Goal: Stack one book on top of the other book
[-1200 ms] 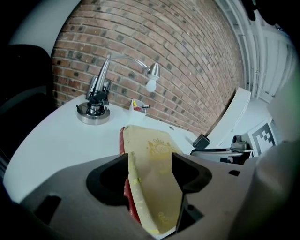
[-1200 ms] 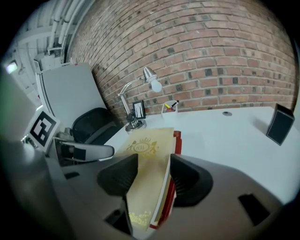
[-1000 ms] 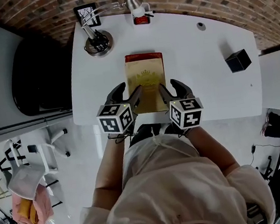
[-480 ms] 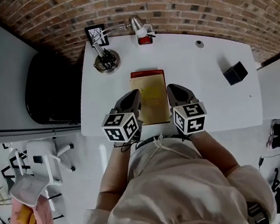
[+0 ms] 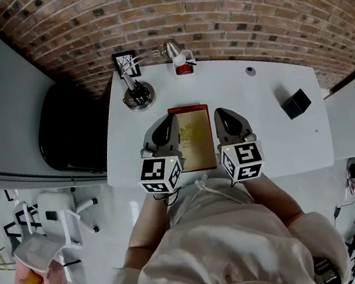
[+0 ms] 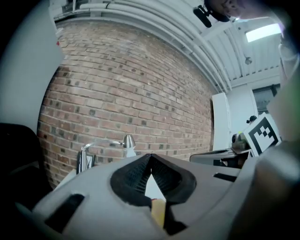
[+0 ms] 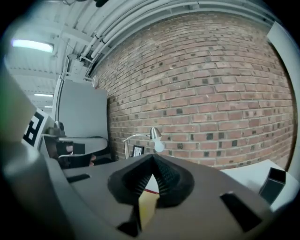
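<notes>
A yellow book (image 5: 193, 136) lies flat on the white table (image 5: 273, 139), with a red edge (image 5: 188, 108) showing along its far side, seemingly a second book underneath. My left gripper (image 5: 164, 127) hovers over the book's left edge, and my right gripper (image 5: 226, 117) over its right edge. Both are shut with nothing between the jaws. In the left gripper view the closed left gripper (image 6: 150, 163) points level at the brick wall, with a sliver of yellow book (image 6: 158, 213) below. The right gripper view shows the same: right gripper (image 7: 152, 165) closed, yellow book (image 7: 146, 206) beneath.
A desk lamp (image 5: 176, 49) on a round base (image 5: 138, 98) and a small picture frame (image 5: 126, 62) stand at the table's far left. A small red object (image 5: 183, 69) sits beside the lamp. A black cube (image 5: 296, 103) rests at the right. A black chair (image 5: 67, 129) stands left of the table.
Both grippers were open at the book's sides; they have shut and risen above the table. The book has stayed where it lay.
</notes>
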A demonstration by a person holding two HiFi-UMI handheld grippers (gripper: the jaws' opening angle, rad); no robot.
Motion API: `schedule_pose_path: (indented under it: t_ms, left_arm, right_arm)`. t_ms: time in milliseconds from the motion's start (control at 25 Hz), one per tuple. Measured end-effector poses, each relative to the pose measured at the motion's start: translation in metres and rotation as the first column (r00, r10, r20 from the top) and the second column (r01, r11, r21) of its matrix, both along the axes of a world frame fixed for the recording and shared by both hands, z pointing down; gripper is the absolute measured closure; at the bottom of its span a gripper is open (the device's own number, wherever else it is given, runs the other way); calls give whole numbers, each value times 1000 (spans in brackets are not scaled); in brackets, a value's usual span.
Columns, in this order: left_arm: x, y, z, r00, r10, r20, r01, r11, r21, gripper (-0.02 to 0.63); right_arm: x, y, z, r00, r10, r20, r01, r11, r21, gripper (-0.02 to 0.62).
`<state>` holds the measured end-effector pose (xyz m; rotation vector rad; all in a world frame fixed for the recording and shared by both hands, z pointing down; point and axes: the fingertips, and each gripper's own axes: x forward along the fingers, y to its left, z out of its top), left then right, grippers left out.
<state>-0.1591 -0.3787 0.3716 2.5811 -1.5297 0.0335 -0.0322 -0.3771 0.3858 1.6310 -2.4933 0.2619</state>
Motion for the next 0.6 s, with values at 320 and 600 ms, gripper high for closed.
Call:
schedule_pose_path:
  t_ms: [320,600]
  left_arm:
    - [2,-8,-13,999,-7,-35,7,1000,13,588]
    - [4,-13,-3,998,-9,-57,8,1000,-23,588]
  right_arm:
    - [2,-8,-5,1000,-1,-12,1,1000,20,569]
    - [3,-10,-1,1000,-11,-24,12,1000,12,569]
